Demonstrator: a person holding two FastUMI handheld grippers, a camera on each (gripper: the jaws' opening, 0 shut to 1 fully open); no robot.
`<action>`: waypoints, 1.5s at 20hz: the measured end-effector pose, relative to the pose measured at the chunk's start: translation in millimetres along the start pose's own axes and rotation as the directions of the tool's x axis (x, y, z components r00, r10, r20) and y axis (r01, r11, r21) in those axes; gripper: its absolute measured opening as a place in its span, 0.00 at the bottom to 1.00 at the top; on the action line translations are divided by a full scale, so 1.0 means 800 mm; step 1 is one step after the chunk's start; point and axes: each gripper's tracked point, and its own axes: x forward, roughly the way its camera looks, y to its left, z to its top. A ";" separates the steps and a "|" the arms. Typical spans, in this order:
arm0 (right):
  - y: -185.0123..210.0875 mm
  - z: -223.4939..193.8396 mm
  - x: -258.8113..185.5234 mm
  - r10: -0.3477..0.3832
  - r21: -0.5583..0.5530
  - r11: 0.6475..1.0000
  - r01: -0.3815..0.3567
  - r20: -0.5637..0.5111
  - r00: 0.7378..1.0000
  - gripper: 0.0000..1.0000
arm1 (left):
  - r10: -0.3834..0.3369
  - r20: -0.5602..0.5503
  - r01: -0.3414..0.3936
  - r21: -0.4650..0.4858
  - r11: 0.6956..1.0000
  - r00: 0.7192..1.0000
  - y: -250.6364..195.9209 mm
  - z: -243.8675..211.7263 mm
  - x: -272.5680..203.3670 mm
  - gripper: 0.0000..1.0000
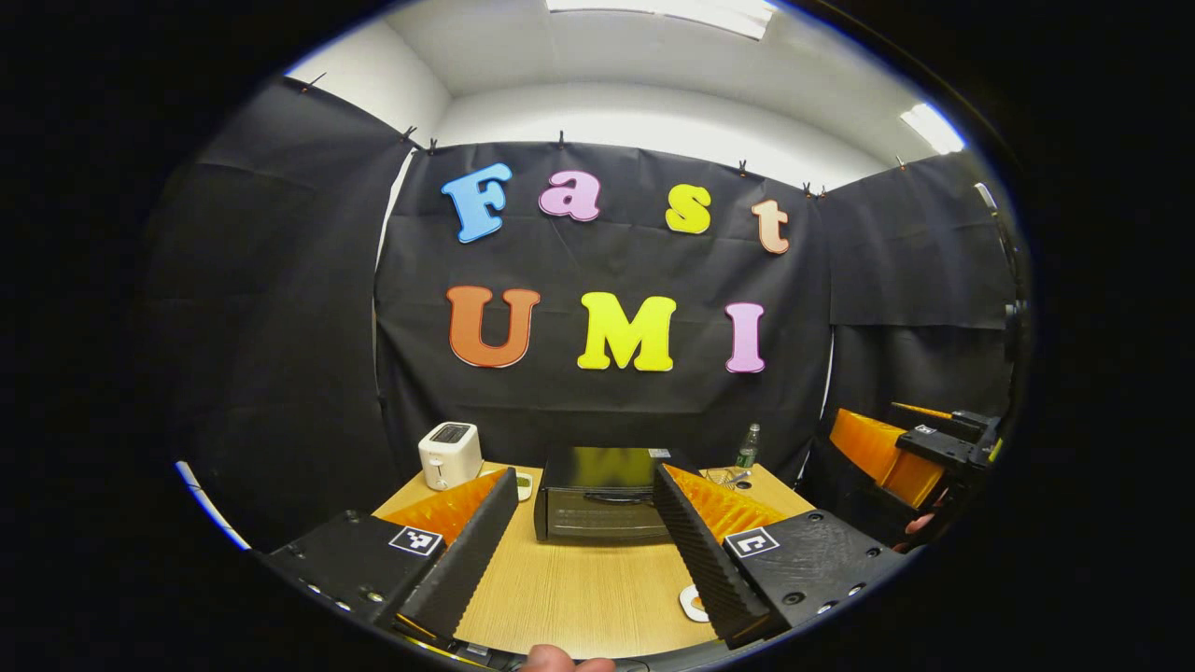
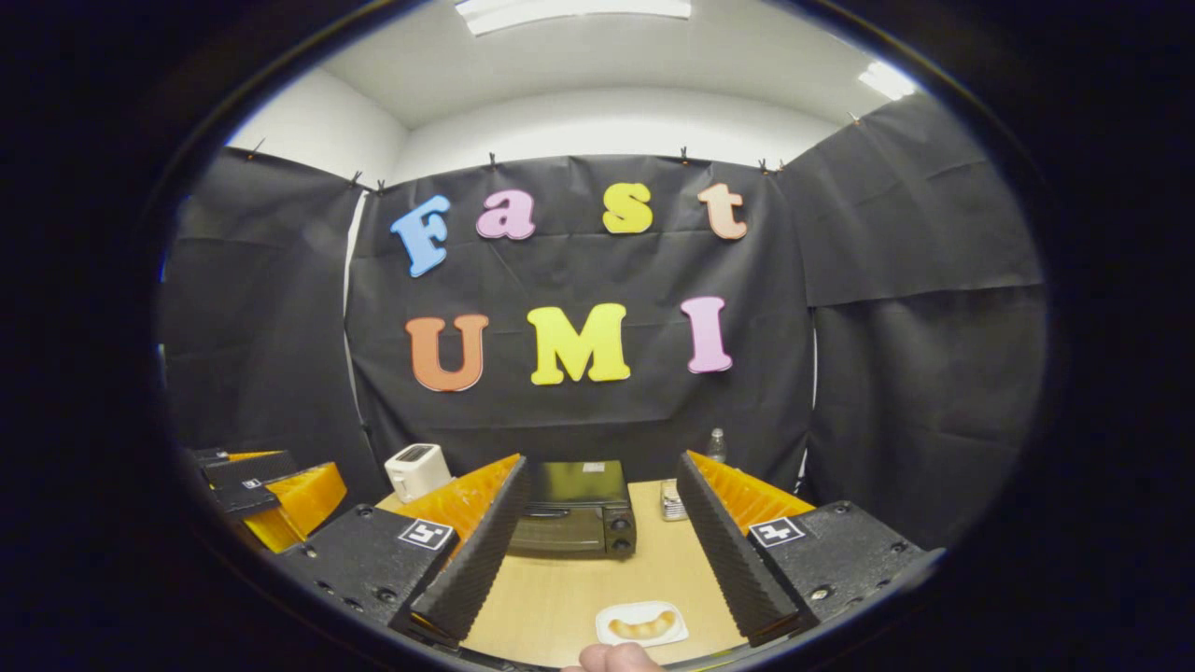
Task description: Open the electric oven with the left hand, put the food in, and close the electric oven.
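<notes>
In the right gripper view, the right gripper (image 2: 597, 551) hangs released over the near table (image 2: 560, 597), its jaws wide apart and holding nothing, with the food (image 2: 641, 625) on a small white plate (image 2: 611, 637) at the near edge between its fingers. In the left gripper view, the left gripper (image 1: 583, 551) is likewise spread and empty above the table. Farther back the oven (image 1: 597, 504) sits with its door shut, a white toaster (image 1: 449, 455) to its left and a bottle (image 1: 746, 447) to its right.
</notes>
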 end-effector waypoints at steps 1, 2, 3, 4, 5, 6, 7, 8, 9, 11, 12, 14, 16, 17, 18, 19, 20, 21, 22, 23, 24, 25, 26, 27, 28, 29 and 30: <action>-0.004 -0.002 0.001 -0.002 0.004 1.000 0.002 -0.005 1.000 0.97 | -0.002 0.001 0.002 -0.002 1.000 1.000 -0.001 0.000 0.003 0.94; -0.009 -0.003 0.002 -0.008 0.007 1.000 0.008 -0.008 1.000 0.97 | -0.004 -0.001 0.004 -0.003 1.000 1.000 -0.004 -0.003 0.003 0.94; -0.014 -0.002 0.003 -0.016 0.007 1.000 0.016 -0.007 1.000 0.97 | -0.008 -0.008 0.008 -0.001 1.000 1.000 -0.005 -0.006 0.006 0.94; -0.020 -0.002 0.002 -0.025 0.003 1.000 0.025 -0.003 1.000 0.97 | -0.013 -0.017 0.013 0.002 1.000 1.000 -0.007 -0.013 0.009 0.94; -0.027 -0.003 0.003 -0.035 -0.001 0.999 0.035 -0.002 0.999 0.97 | -0.021 -0.029 0.021 0.006 1.000 0.999 -0.011 -0.019 0.012 0.94; -0.035 -0.007 0.005 -0.043 -0.004 0.999 0.043 -0.008 0.999 1.00 | -0.027 -0.032 0.027 0.013 1.000 0.999 -0.015 -0.024 0.018 0.94; -0.042 -0.011 0.008 -0.046 -0.006 0.999 0.046 -0.020 0.999 0.97 | -0.029 -0.041 0.030 0.023 0.999 0.999 -0.019 -0.029 0.026 0.94; -0.050 -0.015 0.013 -0.050 -0.010 0.999 0.050 -0.030 0.998 0.97 | -0.029 -0.049 0.031 0.028 0.999 0.998 -0.024 -0.035 0.036 0.94; -0.061 -0.018 0.017 -0.062 -0.016 0.998 0.062 -0.036 0.997 0.97 | -0.037 -0.053 0.038 0.024 0.999 0.998 -0.031 -0.038 0.048 0.94; -0.086 -0.022 0.025 -0.090 -0.013 0.996 0.089 -0.041 0.995 0.97 | -0.065 -0.070 0.067 0.016 0.998 0.995 -0.051 -0.048 0.071 0.94; -0.097 -0.027 0.028 -0.103 -0.008 0.995 0.103 -0.045 0.994 0.97 | -0.078 -0.084 0.080 0.017 0.997 0.993 -0.059 -0.058 0.085 0.94; -0.122 -0.036 0.036 -0.127 -0.008 0.992 0.127 -0.053 0.990 0.97 | -0.090 -0.110 0.093 0.021 0.995 0.990 -0.071 -0.072 0.119 0.94; -0.148 -0.042 0.045 -0.149 -0.004 0.989 0.149 -0.053 0.987 0.97 | -0.091 -0.137 0.097 0.041 0.994 0.986 -0.079 -0.087 0.151 0.94; -0.162 -0.047 0.050 -0.160 0.005 0.987 0.161 -0.058 0.985 0.97 | -0.087 -0.147 0.095 0.054 0.994 0.985 -0.080 -0.092 0.168 0.94; -0.172 -0.054 0.056 -0.170 0.011 0.985 0.171 -0.069 0.983 0.97 | -0.083 -0.163 0.094 0.064 0.994 0.983 -0.082 -0.099 0.185 0.94; -0.182 -0.061 0.062 -0.179 0.015 0.983 0.181 -0.082 0.980 0.97 | -0.081 -0.179 0.094 0.066 0.993 0.980 -0.084 -0.107 0.204 0.94; -0.193 -0.069 0.070 -0.188 0.018 0.982 0.190 -0.098 0.977 0.98 | -0.077 -0.190 0.091 0.065 0.994 0.979 -0.086 -0.112 0.220 0.94; -0.204 -0.076 0.078 -0.197 0.021 0.979 0.200 -0.113 0.974 0.97 | -0.076 -0.193 0.089 0.057 0.994 0.978 -0.088 -0.116 0.239 0.94; -0.214 -0.081 0.084 -0.205 0.025 0.977 0.210 -0.126 0.971 0.97 | -0.078 -0.195 0.089 0.049 0.995 0.978 -0.091 -0.119 0.256 0.95; -0.223 -0.087 0.093 -0.210 0.027 0.976 0.216 -0.141 0.967 0.97 | -0.074 -0.201 0.085 0.046 0.995 0.977 -0.093 -0.125 0.274 0.95; -0.230 -0.092 0.098 -0.215 0.025 0.975 0.222 -0.151 0.965 0.97 | -0.070 -0.205 0.080 0.044 0.996 0.976 -0.091 -0.130 0.292 0.94; -0.238 -0.095 0.103 -0.222 0.017 0.974 0.227 -0.160 0.962 0.97 | -0.064 -0.213 0.076 0.045 0.996 0.975 -0.091 -0.137 0.309 0.95; -0.244 -0.096 0.107 -0.229 0.008 0.972 0.234 -0.165 0.959 0.97 | -0.058 -0.220 0.071 0.051 0.996 0.974 -0.090 -0.145 0.324 0.95; -0.250 -0.097 0.110 -0.234 0.003 0.971 0.238 -0.169 0.957 1.00 | -0.055 -0.231 0.069 0.053 0.996 0.972 -0.088 -0.155 0.340 0.95; -0.255 -0.098 0.113 -0.238 -0.001 0.970 0.242 -0.176 0.955 0.97 | -0.049 -0.247 0.064 0.054 0.997 0.968 -0.084 -0.167 0.357 0.95; -0.260 -0.099 0.115 -0.243 -0.005 0.969 0.246 -0.182 0.953 0.98 | -0.044 -0.267 0.060 0.052 0.997 0.963 -0.081 -0.181 0.371 0.94; -0.265 -0.101 0.118 -0.249 -0.012 0.968 0.251 -0.189 0.950 0.98 | -0.034 -0.292 0.052 0.055 0.997 0.956 -0.077 -0.195 0.382 0.94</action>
